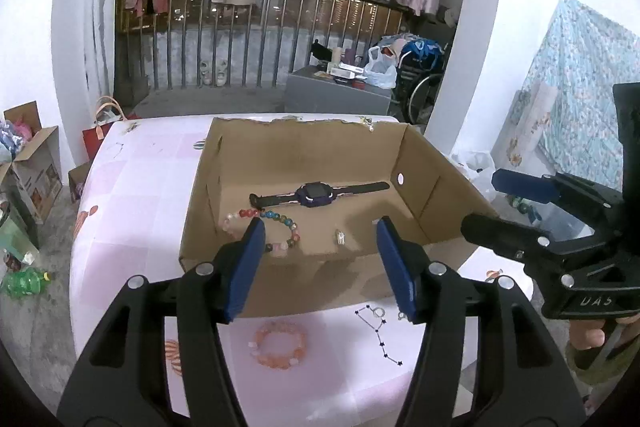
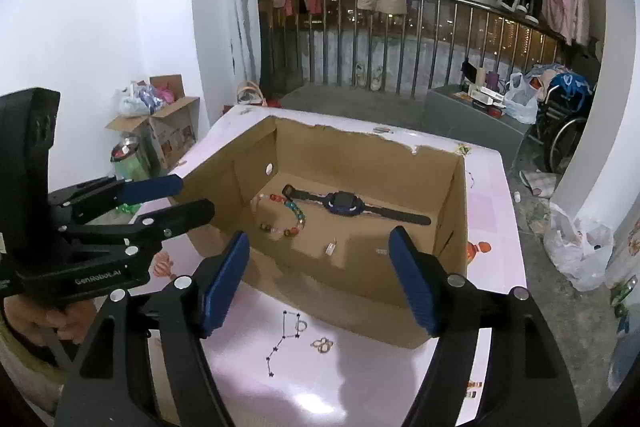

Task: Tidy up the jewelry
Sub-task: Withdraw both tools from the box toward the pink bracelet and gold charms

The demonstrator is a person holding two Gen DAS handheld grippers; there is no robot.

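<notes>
On the table [image 1: 132, 211], covered with a pink checked cloth, your open cardboard box [image 1: 320, 255] sits straight ahead of both grippers. Your left gripper [image 1: 320, 263] hangs over the box's near wall with its blue fingers [image 1: 246, 267] apart and nothing between them. Your right gripper [image 2: 320, 279] hangs the same way, its fingers [image 2: 414, 283] spread wide and empty; in the left wrist view you see it from the side at the right edge, above the box's right wall. Inside the box lie a dark watch [image 1: 318, 195] with a purple case, stretched across the floor toward the back, a multicoloured bead bracelet [image 1: 276, 227] on the left just in front of it, and a small pale piece [image 1: 340, 238] near the middle, apart from both. Outside the box, on the cloth by its near wall, you have a pink bead bracelet [image 1: 279, 344] to the left, a thin chain with dark star beads [image 1: 378, 337] trailing toward you, a small ring [image 2: 301, 326] touching the chain's upper end, and a small pair of pale loops [image 2: 322, 345] just beside the chain.
</notes>
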